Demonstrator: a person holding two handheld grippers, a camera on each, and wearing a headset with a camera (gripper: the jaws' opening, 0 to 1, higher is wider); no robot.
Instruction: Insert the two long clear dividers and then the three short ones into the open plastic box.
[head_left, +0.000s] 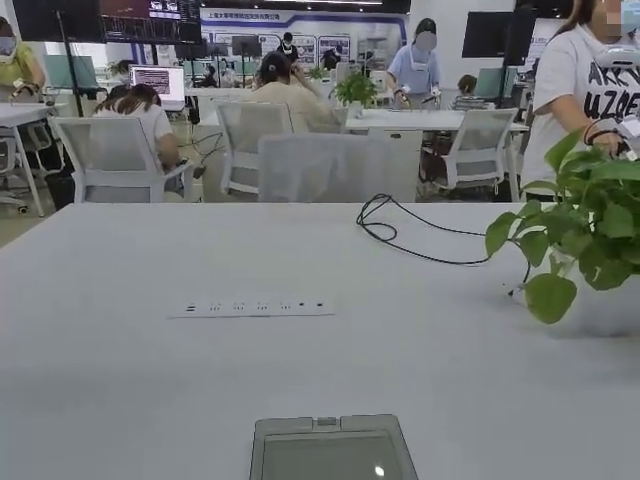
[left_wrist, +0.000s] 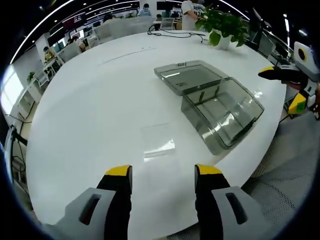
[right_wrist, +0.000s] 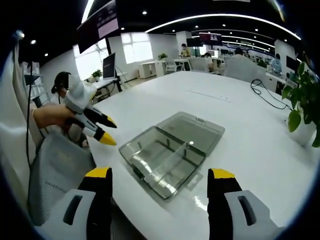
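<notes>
Closest to the lens in the left gripper view, the left gripper (left_wrist: 163, 170) has its jaws spread wide with nothing between them. Just ahead of it, near the open plastic box (left_wrist: 222, 112) but not touching it, the clear dividers (left_wrist: 159, 142) lie flat on the white table (left_wrist: 90, 115). The right gripper (right_wrist: 159, 173) hovers off the box's near wall, its jaws equally wide and empty. The lid (right_wrist: 192, 127) lies folded back on the box's far side.

Trouble probably starts with the dividers. They are nearly invisible against the table, and I cannot tell how many there are or which are the long ones, so a short one could be taken first, or two at once. Lying flat on a smooth top, they may skid away from closing jaws instead of lifting. The box also sits close to the table's edge, so pressing a divider in without steadying it could shove it off.
</notes>
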